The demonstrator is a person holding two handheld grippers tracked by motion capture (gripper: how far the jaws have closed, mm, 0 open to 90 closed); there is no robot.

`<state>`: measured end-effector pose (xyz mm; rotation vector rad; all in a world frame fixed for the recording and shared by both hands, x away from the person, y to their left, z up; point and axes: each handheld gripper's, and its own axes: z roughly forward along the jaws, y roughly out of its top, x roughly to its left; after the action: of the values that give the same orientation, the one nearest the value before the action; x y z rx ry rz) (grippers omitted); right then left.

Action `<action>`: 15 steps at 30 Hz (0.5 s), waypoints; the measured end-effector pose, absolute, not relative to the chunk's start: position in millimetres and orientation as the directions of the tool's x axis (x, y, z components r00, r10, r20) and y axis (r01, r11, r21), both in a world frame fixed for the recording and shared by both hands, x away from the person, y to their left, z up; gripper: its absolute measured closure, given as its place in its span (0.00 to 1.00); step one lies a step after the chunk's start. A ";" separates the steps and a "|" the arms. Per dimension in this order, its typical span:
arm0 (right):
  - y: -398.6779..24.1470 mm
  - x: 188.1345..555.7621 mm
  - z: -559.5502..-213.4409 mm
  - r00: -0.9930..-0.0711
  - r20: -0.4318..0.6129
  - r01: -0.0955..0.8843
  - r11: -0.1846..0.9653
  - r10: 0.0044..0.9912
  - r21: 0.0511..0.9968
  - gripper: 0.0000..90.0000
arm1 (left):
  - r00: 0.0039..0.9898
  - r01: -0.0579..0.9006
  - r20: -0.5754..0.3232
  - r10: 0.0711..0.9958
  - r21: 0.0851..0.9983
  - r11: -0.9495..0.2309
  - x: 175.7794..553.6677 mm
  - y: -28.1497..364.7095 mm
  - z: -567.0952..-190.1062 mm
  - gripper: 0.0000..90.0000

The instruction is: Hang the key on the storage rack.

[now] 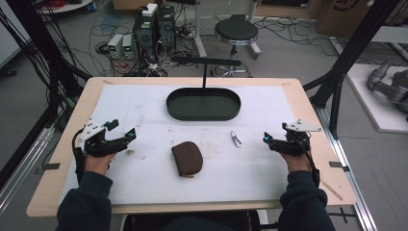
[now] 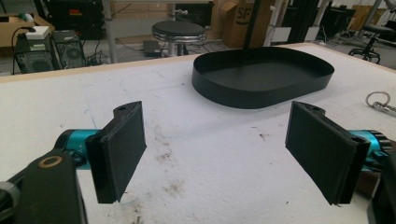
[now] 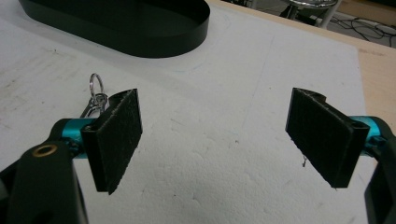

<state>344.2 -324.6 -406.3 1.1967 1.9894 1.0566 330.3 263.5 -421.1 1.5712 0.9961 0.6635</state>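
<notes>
Left tongs [image 2: 215,154] wide open, empty; right tongs [image 3: 217,140] likewise.

Pouch [image 1: 187,158] btwn tray [image 1: 203,115], person.

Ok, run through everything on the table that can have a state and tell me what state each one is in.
Left gripper: jaws open, holding nothing.
Right gripper: jaws open, holding nothing.
Black oval tray: upright, empty.
Brown pouch: lying flat, looks closed.
Metal key clip: lying loose on the white mat.
</notes>
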 end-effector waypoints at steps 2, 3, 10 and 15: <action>-325.4 343.3 -406.7 -0.427 -0.075 0.437 0.278 0.901 0.855 0.21 | 0.488 0.251 -0.093 0.868 0.967 -0.038 330.2 263.2 -421.3 0.22; -325.7 342.1 -406.7 -0.426 -0.072 0.437 0.274 0.902 0.857 0.21 | 0.489 0.252 -0.092 0.867 0.967 -0.040 330.3 262.3 -421.3 0.22; -327.1 339.2 -406.6 -0.425 -0.065 0.433 0.265 0.903 0.862 0.21 | 0.493 0.254 -0.093 0.865 0.966 -0.041 333.9 256.7 -422.6 0.23; -325.8 337.1 -406.8 -0.429 -0.066 0.432 0.268 0.901 0.861 0.21 | 0.491 0.255 -0.095 0.866 0.966 -0.039 333.5 257.1 -422.1 0.23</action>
<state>337.1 -325.8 -406.8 1.1987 1.9794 1.0809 333.5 257.1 -422.1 1.5749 0.9972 0.6565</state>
